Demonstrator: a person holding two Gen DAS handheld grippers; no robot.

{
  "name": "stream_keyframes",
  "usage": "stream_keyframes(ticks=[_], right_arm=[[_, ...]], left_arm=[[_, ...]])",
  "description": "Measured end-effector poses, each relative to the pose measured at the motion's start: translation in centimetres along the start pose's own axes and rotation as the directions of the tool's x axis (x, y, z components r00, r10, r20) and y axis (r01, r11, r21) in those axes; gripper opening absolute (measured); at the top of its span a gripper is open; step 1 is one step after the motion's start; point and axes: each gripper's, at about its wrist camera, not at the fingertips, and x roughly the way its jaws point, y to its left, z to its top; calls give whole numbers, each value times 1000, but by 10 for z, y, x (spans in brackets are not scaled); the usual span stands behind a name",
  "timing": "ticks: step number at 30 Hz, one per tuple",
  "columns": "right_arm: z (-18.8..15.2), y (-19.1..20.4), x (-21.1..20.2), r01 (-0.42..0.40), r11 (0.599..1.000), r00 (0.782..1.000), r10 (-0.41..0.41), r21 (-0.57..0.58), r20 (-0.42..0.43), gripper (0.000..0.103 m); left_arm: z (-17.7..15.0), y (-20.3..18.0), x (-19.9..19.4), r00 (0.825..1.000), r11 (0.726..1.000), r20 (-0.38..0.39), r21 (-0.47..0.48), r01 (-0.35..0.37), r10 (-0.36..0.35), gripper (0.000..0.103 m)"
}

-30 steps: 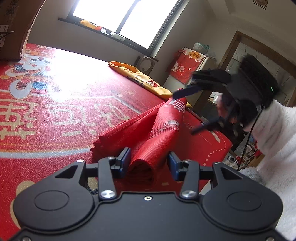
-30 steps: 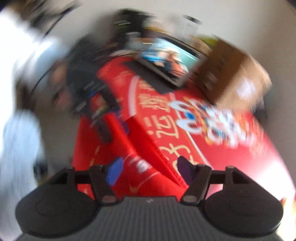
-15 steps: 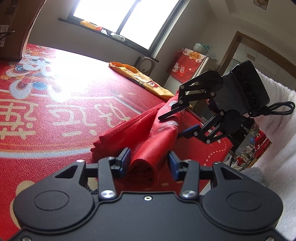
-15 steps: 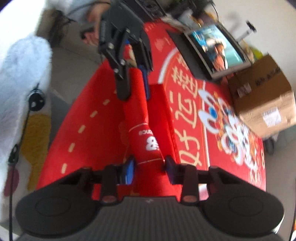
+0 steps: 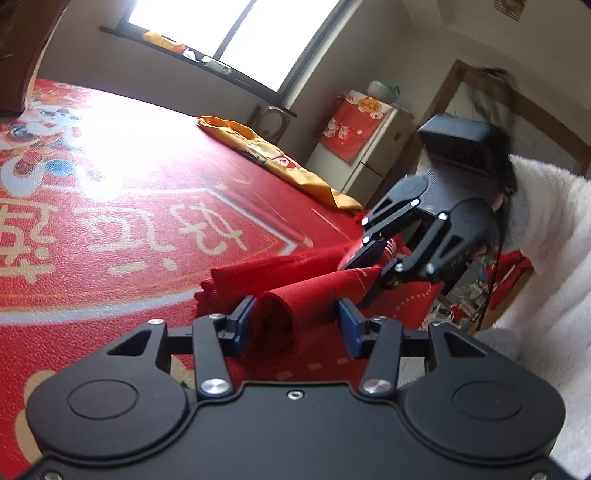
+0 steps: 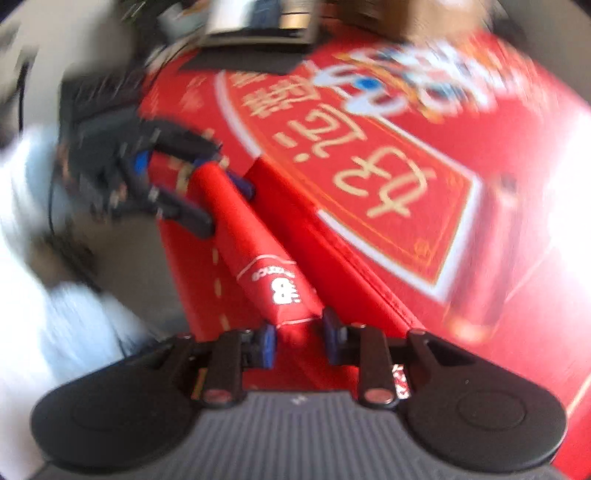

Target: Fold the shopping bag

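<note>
The red shopping bag lies rolled into a long tube on the red printed table mat, with its flat folded part beside it. The near end of the roll sits between the fingers of my left gripper. The jaws are opening: the left pad touches the roll and the right pad stands clear of it. At the far end of the roll, the jaws of my right gripper are closing, with both pads against the fabric. The left wrist view shows that gripper clamped there.
A yellow bag lies near the table's far edge. A cardboard box stands at the far left, and a screen is at one end of the table. A white fleecy sleeve is on the right, and a small fridge stands beyond the table.
The right gripper swung down to the roll's far end, turned about its axis and closed on it. The left jaws widened a little, and the roll now lies lower.
</note>
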Motion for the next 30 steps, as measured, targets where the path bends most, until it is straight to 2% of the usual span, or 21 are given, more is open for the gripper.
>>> stream_keyframes(ticks=[3,6,9,11,15,18,21,24,26,30], right_arm=[[6,-33,5,-129,976,991,133,177,-13,26],[8,-51,7,-206,943,976,217,260,-12,25],[9,-62,9,-264,924,961,275,276,-3,24],[8,-69,11,-296,912,951,308,285,5,24],[9,-80,16,-349,886,933,357,306,31,24],[7,-86,18,-378,873,923,381,309,52,25],[5,-92,20,-408,858,911,407,312,72,25],[4,-96,22,-435,847,898,430,306,89,26],[3,-97,23,-444,843,895,436,304,98,26],[1,-99,24,-459,836,888,446,300,115,27]], left_arm=[[3,2,2,1000,1000,16,-16,-21,21,50],[5,4,3,999,999,29,-20,-39,39,50],[7,2,3,998,999,41,-6,-52,53,52],[10,-4,-1,996,995,43,47,-84,82,52],[15,-22,-15,983,970,70,165,-178,168,49],[19,-36,-32,965,944,128,214,-251,228,49],[24,-50,-40,967,941,165,249,-230,193,49],[29,-62,-26,980,944,123,271,-187,159,48],[28,-66,-12,983,941,89,286,-179,160,48],[26,-63,-1,979,947,103,255,-197,176,48]])
